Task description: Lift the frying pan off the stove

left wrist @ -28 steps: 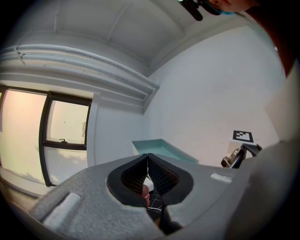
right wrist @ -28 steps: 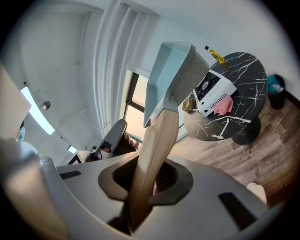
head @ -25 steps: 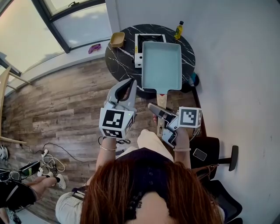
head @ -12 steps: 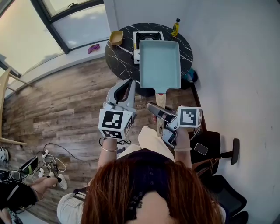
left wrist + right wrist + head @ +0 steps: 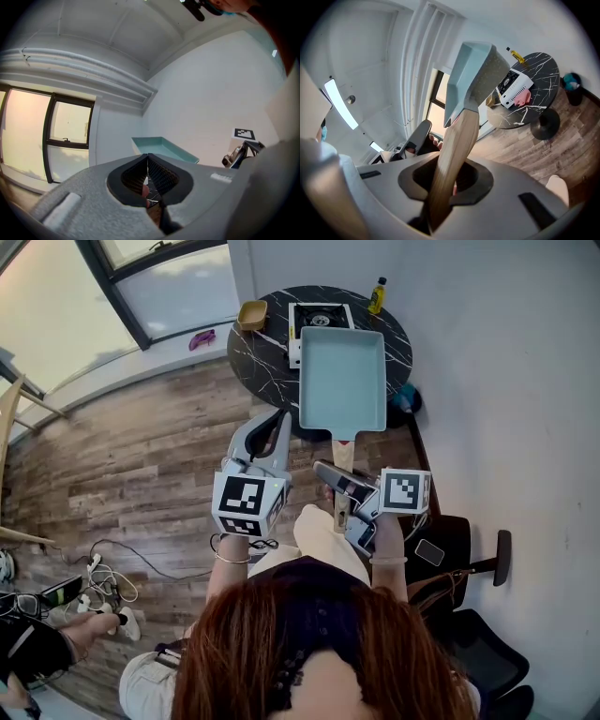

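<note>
A pale teal rectangular frying pan [image 5: 342, 381] hangs in the air above the near half of the round black marble table [image 5: 265, 367]. It sits just in front of the white portable stove [image 5: 320, 317], apart from it. My right gripper [image 5: 341, 495] is shut on the pan's wooden handle [image 5: 344, 455]. In the right gripper view the handle [image 5: 453, 154] runs up between the jaws to the pan's underside [image 5: 471, 77]. My left gripper [image 5: 280, 420] is shut and holds nothing, level with the handle on its left. The pan's rim [image 5: 161, 146] shows beyond it.
Beside the stove stand a yellow oil bottle [image 5: 377, 298] and a small yellow bowl [image 5: 250, 315]. A teal bin [image 5: 405, 397] stands by the table's foot. A black chair [image 5: 469, 563] is at the right. Cables [image 5: 105, 579] and another person's hand [image 5: 80, 634] are at the lower left.
The pan and both grippers have drawn back from the stove towards me. More of the stove's top shows behind the pan now. Both grips are unchanged.
</note>
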Motion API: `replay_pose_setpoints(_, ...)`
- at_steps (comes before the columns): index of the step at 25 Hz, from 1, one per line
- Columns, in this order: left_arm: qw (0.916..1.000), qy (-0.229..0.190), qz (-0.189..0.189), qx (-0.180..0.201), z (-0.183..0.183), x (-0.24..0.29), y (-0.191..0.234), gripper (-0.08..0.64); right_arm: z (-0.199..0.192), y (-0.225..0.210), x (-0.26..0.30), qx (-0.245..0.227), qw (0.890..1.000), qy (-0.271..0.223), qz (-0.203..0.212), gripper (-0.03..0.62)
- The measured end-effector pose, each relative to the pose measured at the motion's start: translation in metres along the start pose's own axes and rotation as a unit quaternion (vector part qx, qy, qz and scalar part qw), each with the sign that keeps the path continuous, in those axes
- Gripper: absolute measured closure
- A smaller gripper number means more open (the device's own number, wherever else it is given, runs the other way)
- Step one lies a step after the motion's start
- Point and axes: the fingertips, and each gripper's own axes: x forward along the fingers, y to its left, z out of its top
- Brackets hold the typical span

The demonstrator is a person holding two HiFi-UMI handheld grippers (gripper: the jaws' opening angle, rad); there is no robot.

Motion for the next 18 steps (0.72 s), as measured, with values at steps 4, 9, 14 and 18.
replay_pose_setpoints(4, 1.0, 0.0, 0.001, -0.003, -0.002, -0.011, -0.001, 0.546, -0.01, 0.003, -0.002, 0.007, 1.0, -0.002, -0.006, 0.522)
replay_pose_setpoints(9, 1.0, 0.0, 0.005, -0.005, -0.002, -0.025, -0.002, 0.546, -0.021, 0.012, -0.006, 0.007, 1.0, -0.001, 0.001, 0.522)
replay_pose_setpoints(14, 1.0, 0.0, 0.003, -0.004, -0.004, -0.032, -0.005, 0.546, -0.027, 0.016, -0.011, -0.001, 1.0, -0.001, -0.005, 0.522)
replay_pose_setpoints(18, 1.0, -0.001, -0.001, -0.001, -0.005, -0.037, -0.01, 0.546, -0.032, 0.021, -0.013, -0.004, 1.0, -0.005, -0.004, 0.52)
